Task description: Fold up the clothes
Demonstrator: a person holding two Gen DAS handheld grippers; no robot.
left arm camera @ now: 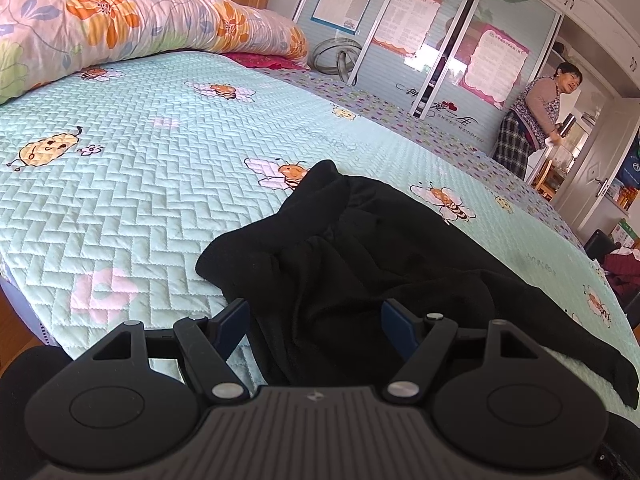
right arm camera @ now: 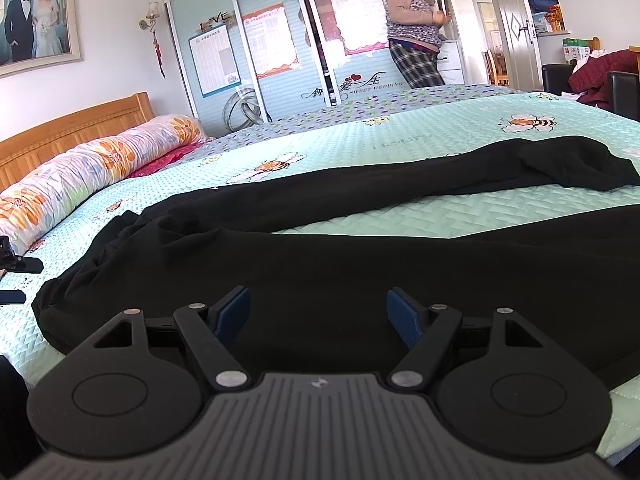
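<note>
A pair of black trousers [left arm camera: 360, 248] lies spread on the mint quilted bed cover [left arm camera: 140, 160]. In the left wrist view my left gripper [left arm camera: 314, 320] hovers open over the rumpled waist end, with cloth below its blue pads and nothing pinched. In the right wrist view the trousers [right arm camera: 320, 256] stretch across the bed cover [right arm camera: 440, 136], with one leg running off to the right and a bare strip between the legs. My right gripper [right arm camera: 318, 312] is open just above the near part of the cloth. The left gripper's fingertips [right arm camera: 24, 266] show at the left edge.
A rolled floral quilt [left arm camera: 140, 28] lies along the wooden headboard [right arm camera: 72, 132]. Behind the bed, a person [right arm camera: 416, 28] stands by the sliding wardrobe doors [left arm camera: 400, 32]. A dark chair [right arm camera: 624, 88] with red clothing on it stands at the bed's far right.
</note>
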